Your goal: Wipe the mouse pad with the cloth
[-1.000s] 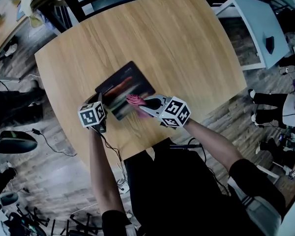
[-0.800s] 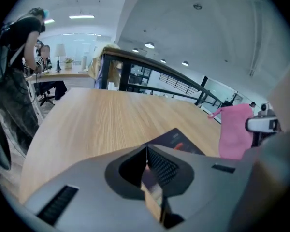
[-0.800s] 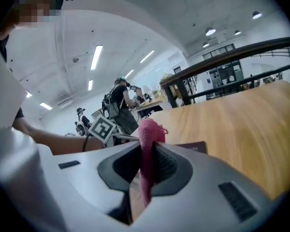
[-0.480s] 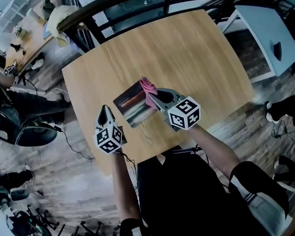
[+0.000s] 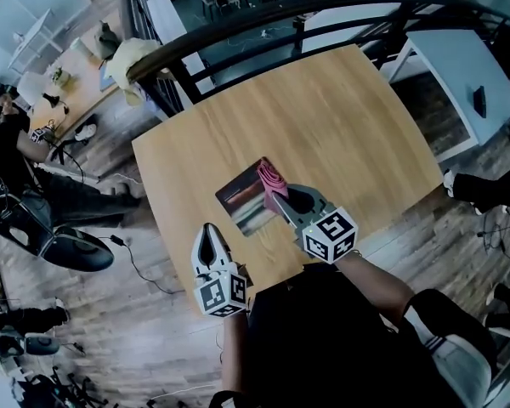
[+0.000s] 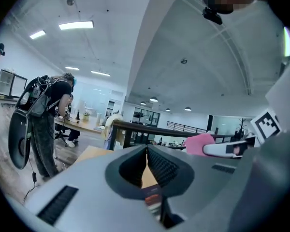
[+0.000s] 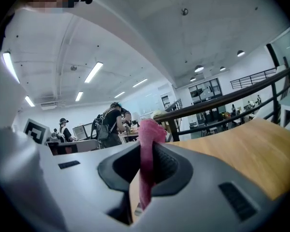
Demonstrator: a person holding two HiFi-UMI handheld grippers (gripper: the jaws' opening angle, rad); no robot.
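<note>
Right tongs (image 5: 280, 196) pinch a crumpled pink cloth (image 5: 274, 177) at the rectangular mouse pad's (image 5: 243, 206) corner; left tongs (image 5: 207, 233) sit clenched, empty, by the wooden surface's (image 5: 323, 100) near edge.

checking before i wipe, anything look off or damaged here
Nothing stands out. The mouse pad lies flat on the table, no visible damage or spill. The pink cloth is clamped in the right gripper at the pad's far edge; the left gripper is shut, empty.

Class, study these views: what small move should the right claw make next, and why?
Probably draw the right claw leftward, dragging the pink cloth across the dark rectangular mouse pad. The cloth is clamped at the pad's right edge, most of the pad lies to its left, and the shut left claw is clear of it.
</note>
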